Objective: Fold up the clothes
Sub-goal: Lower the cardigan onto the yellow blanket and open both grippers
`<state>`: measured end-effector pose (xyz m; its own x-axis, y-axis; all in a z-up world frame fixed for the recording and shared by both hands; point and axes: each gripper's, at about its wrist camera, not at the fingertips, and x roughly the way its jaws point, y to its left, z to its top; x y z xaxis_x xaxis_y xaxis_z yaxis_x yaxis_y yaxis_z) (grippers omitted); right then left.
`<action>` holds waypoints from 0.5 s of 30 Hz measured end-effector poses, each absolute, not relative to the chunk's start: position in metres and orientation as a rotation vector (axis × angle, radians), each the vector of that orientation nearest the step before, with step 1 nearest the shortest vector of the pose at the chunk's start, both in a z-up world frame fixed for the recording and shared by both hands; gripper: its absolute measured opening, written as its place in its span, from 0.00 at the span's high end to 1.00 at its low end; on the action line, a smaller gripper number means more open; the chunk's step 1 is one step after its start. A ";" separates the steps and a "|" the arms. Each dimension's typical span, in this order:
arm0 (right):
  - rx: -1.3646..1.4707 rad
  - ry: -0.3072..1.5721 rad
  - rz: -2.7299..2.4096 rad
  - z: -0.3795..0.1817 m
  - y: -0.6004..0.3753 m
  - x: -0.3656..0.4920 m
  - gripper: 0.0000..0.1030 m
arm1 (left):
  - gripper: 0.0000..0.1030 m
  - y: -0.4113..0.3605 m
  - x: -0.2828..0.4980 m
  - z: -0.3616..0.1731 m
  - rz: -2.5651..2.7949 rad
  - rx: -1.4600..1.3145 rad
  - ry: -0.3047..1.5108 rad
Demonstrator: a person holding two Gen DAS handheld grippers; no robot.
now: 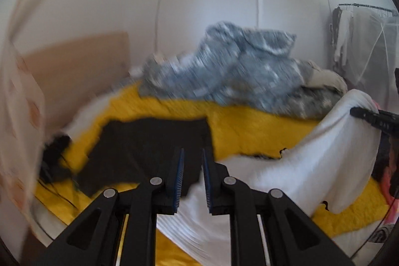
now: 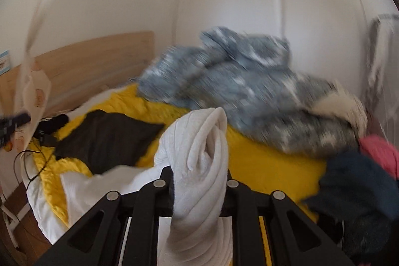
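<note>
Gripping a thick, twisted rope of the white garment (image 2: 197, 216), the right gripper (image 2: 199, 175) is clamping it between its two black fingers, and the ribbed knit is bulging up over the tips; only the right wrist view is showing this grip close up. In the left wrist view the left gripper (image 1: 194, 181) is holding its blue ridged pads (image 1: 177, 181) narrowly apart, and white cloth is showing low in the gap; whether they are pinching it I cannot tell. That same view is showing the garment as a slack sheet, sagging from the right gripper's tip at the right edge down under the left gripper. Beneath both, a fluffy yellow blanket (image 1: 249, 126) is covering the bed. A flat black garment (image 1: 149, 141) is lying on it, just beyond the left gripper. Only the right wrist view is showing a crumpled dark navy garment (image 2: 356, 191) and a pink piece (image 2: 381, 153) at the right. Farther back, a heap of grey-blue mottled cloth (image 1: 237, 71) is sitting, motion-blurred. Behind it a pale wooden headboard (image 1: 79, 66) is standing against the white wall. Only the left view is catching a clothes rack (image 1: 361, 24).
</note>
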<state>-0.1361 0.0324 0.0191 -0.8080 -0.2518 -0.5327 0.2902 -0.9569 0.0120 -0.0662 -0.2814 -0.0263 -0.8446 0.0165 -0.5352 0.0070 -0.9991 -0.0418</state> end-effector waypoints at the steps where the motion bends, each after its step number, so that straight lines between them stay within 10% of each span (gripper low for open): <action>1: 0.829 0.064 -2.757 0.009 0.052 -0.137 0.85 | 0.83 -0.275 -0.068 -0.041 2.979 -0.915 -0.102; 10: 1.271 -0.071 -2.600 -0.094 0.129 -0.147 0.74 | 0.72 -0.272 -0.065 -0.110 2.891 -1.138 -0.295; 15: 1.256 -0.076 -2.645 -0.096 0.149 -0.135 0.43 | 0.37 -0.296 -0.062 -0.096 2.915 -1.118 -0.357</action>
